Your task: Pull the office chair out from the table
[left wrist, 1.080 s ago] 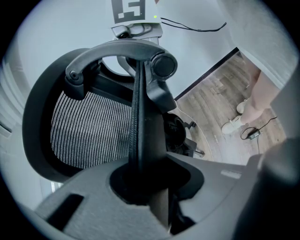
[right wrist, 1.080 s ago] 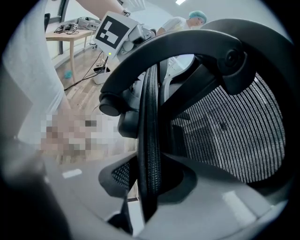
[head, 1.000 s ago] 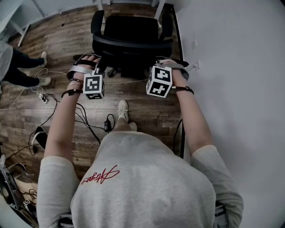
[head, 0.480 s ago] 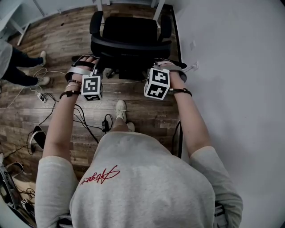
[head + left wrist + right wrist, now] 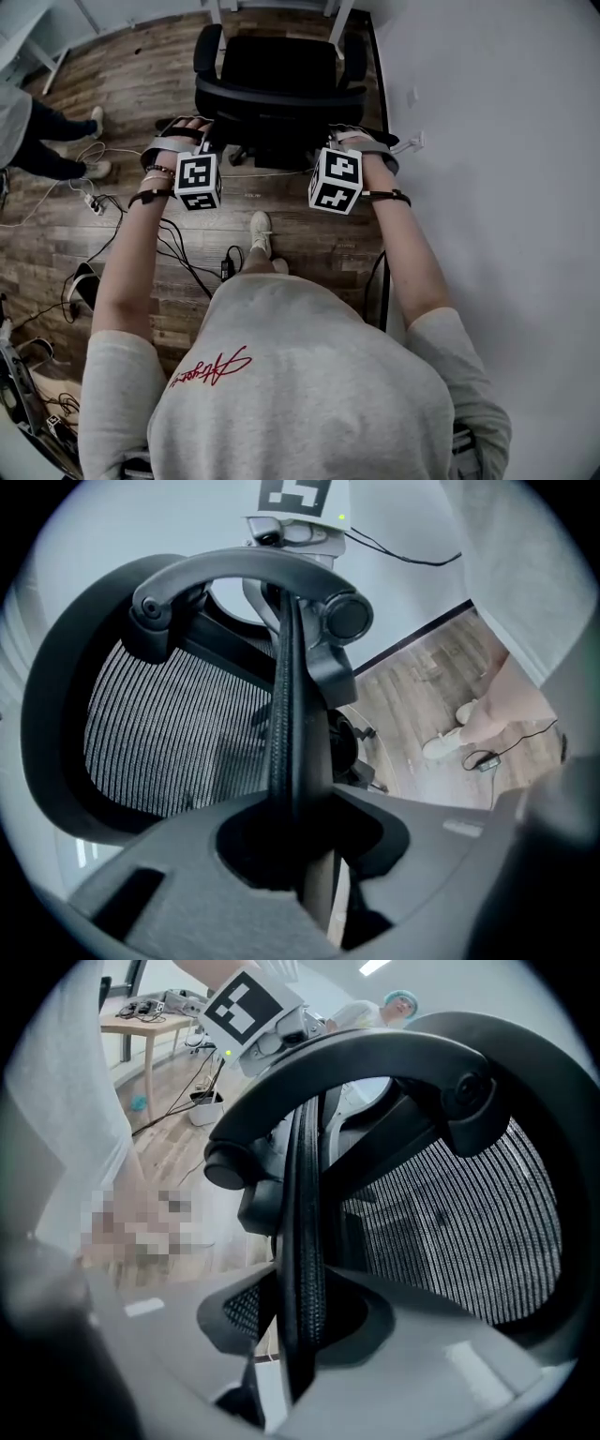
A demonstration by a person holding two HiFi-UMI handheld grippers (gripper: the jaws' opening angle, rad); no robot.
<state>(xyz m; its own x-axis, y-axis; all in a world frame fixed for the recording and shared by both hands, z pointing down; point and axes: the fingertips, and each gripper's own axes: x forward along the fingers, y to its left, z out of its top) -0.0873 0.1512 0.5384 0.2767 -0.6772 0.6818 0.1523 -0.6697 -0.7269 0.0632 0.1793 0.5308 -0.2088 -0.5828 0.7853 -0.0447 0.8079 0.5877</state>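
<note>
A black office chair (image 5: 277, 66) stands on the wood floor with its seat toward the table legs (image 5: 214, 11) at the top. My left gripper (image 5: 206, 129) sits at the left end of the mesh backrest (image 5: 281, 94), and my right gripper (image 5: 343, 131) at the right end. In the left gripper view the backrest's edge (image 5: 286, 714) runs straight between the jaws of the left gripper (image 5: 300, 841); those jaws have just been opening a little, with the edge still between them. In the right gripper view the right gripper (image 5: 305, 1326) is shut on the other edge (image 5: 305, 1194).
A white wall (image 5: 487, 141) runs close along the right. Cables, a power strip (image 5: 91, 204) and an adapter (image 5: 228, 267) lie on the floor at left. Another person's legs (image 5: 47, 141) stand at far left. My own shoe (image 5: 260, 230) is just behind the chair.
</note>
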